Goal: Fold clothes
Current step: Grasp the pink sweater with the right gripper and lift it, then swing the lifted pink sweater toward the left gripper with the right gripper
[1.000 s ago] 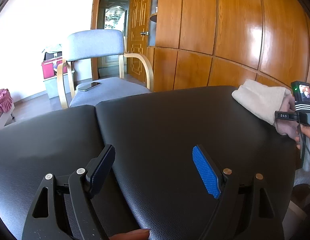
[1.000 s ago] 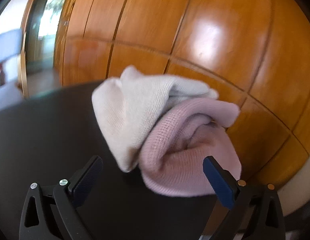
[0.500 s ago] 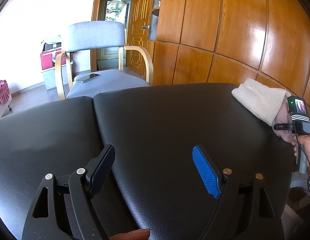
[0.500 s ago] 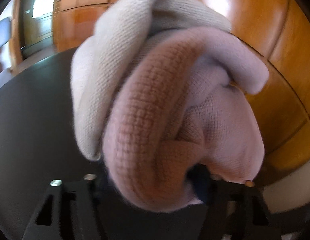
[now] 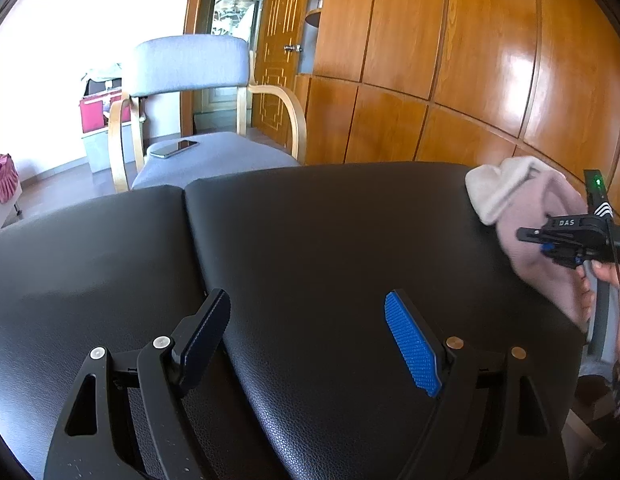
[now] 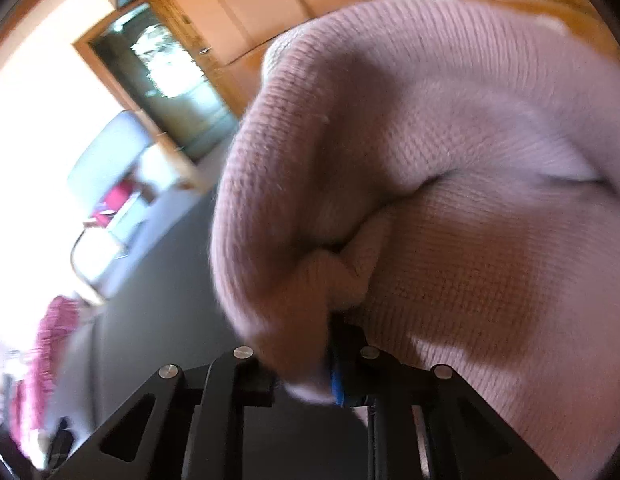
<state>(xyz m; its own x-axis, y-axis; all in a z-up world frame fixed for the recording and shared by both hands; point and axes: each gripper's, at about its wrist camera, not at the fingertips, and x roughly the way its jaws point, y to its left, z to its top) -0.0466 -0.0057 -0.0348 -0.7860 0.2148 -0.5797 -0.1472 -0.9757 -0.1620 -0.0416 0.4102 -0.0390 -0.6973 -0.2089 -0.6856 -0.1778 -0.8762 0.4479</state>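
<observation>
Pink knit (image 6: pixel 450 152) now lifted, clamped

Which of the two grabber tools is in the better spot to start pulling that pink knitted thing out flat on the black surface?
The right. The right gripper is shut on the pink knit garment. The left gripper is open and holds nothing, over the black padded surface, apart from the clothes.

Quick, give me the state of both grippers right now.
Left gripper: open, holding nothing, over the black cushion.
Right gripper: shut on the pink knit garment.
</observation>
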